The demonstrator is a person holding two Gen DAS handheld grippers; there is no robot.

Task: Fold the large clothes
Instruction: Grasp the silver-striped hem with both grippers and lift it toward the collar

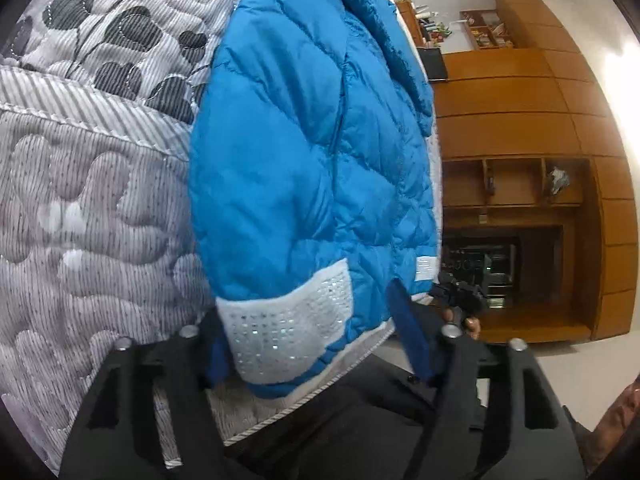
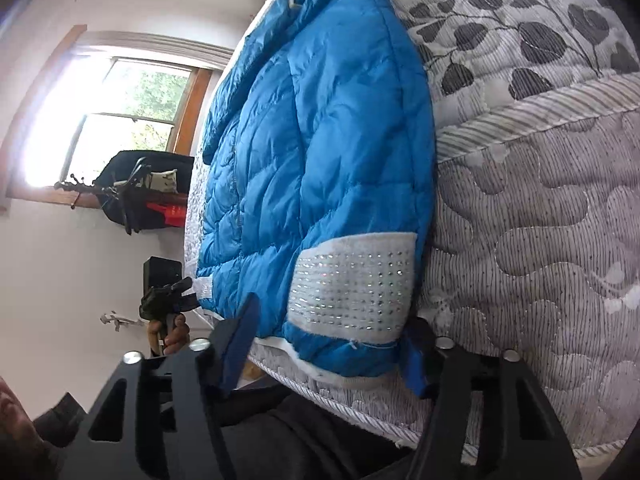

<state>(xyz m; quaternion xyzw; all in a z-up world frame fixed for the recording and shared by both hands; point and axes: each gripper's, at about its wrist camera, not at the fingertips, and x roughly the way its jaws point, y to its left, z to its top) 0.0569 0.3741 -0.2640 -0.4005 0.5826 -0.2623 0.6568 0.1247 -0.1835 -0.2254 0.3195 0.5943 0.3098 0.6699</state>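
A bright blue quilted jacket (image 1: 312, 152) lies on a grey patterned mattress (image 1: 80, 220), its lower end at the near edge. A white sparkly cuff (image 1: 288, 332) lies at that end. My left gripper (image 1: 314, 344) is open, its blue fingers (image 1: 408, 332) on either side of the cuff. In the right wrist view the same jacket (image 2: 320, 140) shows its other white cuff (image 2: 352, 292), and my right gripper (image 2: 326, 352) stands open around that end, with one of its fingers (image 2: 240, 340) left of the cuff. Each view shows the other gripper (image 2: 164, 296) held in a hand beside the jacket.
The mattress edge (image 2: 360, 408) runs just below the jacket, with the person's dark clothing (image 1: 360, 420) against it. A wooden cabinet wall (image 1: 520, 120) stands beyond the bed on one side. On the other side a bright window (image 2: 120, 120) has a dark bag (image 2: 152, 188) by its sill.
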